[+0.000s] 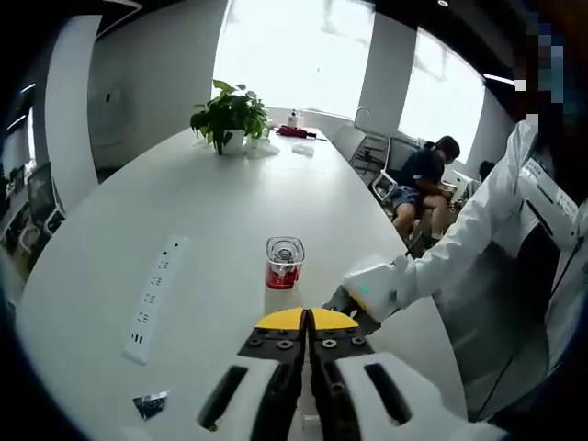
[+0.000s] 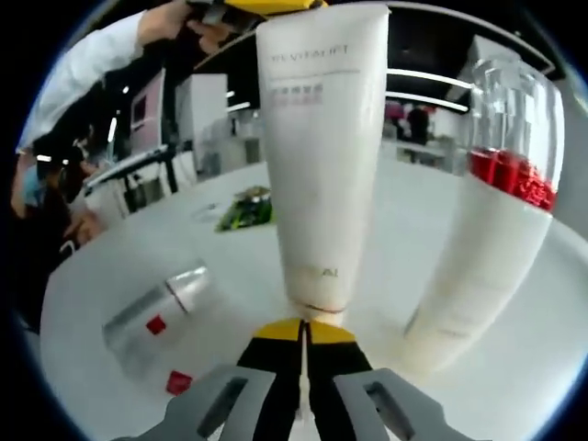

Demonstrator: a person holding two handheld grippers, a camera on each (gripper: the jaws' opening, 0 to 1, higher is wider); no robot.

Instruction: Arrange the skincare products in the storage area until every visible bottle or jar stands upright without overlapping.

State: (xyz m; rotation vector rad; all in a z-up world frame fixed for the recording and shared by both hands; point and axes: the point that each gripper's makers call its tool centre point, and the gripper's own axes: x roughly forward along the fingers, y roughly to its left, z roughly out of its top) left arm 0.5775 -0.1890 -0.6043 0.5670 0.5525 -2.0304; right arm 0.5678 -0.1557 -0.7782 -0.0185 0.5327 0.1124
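A tall white tube stands upright on the white table. My left gripper is at the tube's top edge, shut on its flat end. From above, the left gripper shows its yellow tips pressed together, hiding the tube beneath. My right gripper is shut, its tips at the tube's foot; it also enters from the right on a white sleeve. A white bottle with a clear cap and red collar stands upright beside the tube. A silver bottle with red labels lies on its side at the left.
A white power strip lies on the table, with a small dark packet near it. A potted plant stands at the far end. A person sits beside the table. A green packet lies behind the tube.
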